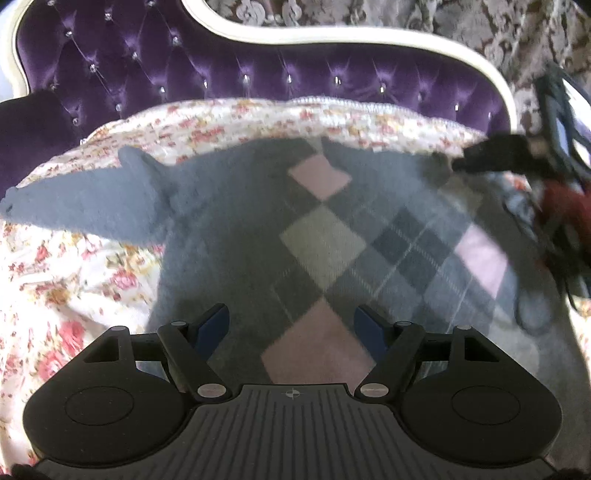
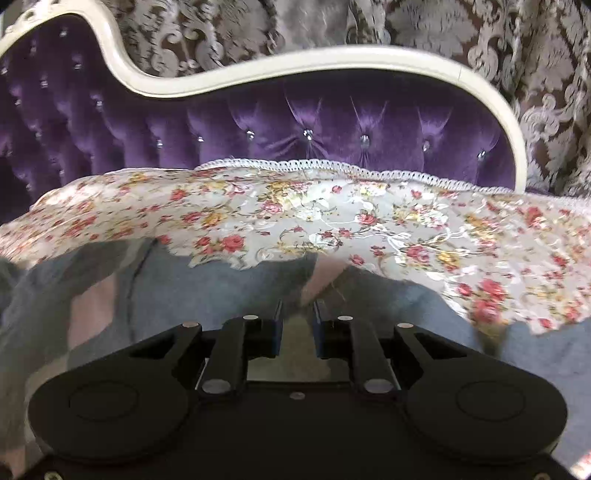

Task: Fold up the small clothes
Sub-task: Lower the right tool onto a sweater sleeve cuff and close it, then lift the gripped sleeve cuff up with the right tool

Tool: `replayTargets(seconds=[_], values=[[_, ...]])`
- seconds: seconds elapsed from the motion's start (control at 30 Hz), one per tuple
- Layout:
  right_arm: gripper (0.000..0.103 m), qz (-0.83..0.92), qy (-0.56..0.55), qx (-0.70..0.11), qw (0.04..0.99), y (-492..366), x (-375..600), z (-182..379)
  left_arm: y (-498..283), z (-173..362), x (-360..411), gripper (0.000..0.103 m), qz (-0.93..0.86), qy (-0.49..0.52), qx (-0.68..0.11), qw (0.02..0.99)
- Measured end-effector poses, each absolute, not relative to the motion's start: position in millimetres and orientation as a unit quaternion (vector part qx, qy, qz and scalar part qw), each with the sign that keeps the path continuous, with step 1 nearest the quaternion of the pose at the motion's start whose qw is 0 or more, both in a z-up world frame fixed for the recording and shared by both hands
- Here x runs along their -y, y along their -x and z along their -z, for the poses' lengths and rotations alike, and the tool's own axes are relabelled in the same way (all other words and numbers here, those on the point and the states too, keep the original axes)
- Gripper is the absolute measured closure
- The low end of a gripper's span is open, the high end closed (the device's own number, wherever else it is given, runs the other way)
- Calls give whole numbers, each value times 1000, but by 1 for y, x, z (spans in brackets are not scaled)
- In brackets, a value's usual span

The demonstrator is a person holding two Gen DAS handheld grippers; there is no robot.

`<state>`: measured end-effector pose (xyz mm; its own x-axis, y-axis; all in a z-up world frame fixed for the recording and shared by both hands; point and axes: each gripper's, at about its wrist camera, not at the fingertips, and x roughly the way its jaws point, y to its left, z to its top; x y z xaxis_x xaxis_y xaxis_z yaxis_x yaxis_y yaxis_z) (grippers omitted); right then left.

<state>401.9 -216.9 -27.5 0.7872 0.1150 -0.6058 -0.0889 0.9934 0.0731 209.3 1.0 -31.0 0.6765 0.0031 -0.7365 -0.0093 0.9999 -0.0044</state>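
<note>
A grey knitted sweater (image 1: 321, 236) with pink, beige and dark diamonds lies face up on a floral cloth (image 1: 55, 277). Its one sleeve (image 1: 81, 206) sticks out to the left. My left gripper (image 1: 291, 314) hovers open over the lower chest, with nothing between its blue pads. At the far right of the left wrist view, my right gripper (image 1: 461, 162) reaches the sweater's upper right edge, blurred. In the right wrist view, the right gripper (image 2: 297, 306) has narrow jaws with a raised fold of the sweater (image 2: 207, 288) pinched between them.
The floral cloth (image 2: 332, 206) covers the seat of a purple tufted sofa (image 2: 332, 122) with a cream frame. Behind it hangs a patterned curtain (image 2: 443, 22). A dark red blurred shape (image 1: 565, 210) sits behind the right gripper.
</note>
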Motion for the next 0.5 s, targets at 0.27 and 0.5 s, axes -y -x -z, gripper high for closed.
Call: replayTargets(seconds=[0.27,0.5], values=[[79,-31,-10,-325,945,-426,226,45,-205,46,1,22,-6,-6,-396,918],[69,-42,-112,-291,949,-409,265,29,-203,53,-1,8,-10,-2,-382,924]])
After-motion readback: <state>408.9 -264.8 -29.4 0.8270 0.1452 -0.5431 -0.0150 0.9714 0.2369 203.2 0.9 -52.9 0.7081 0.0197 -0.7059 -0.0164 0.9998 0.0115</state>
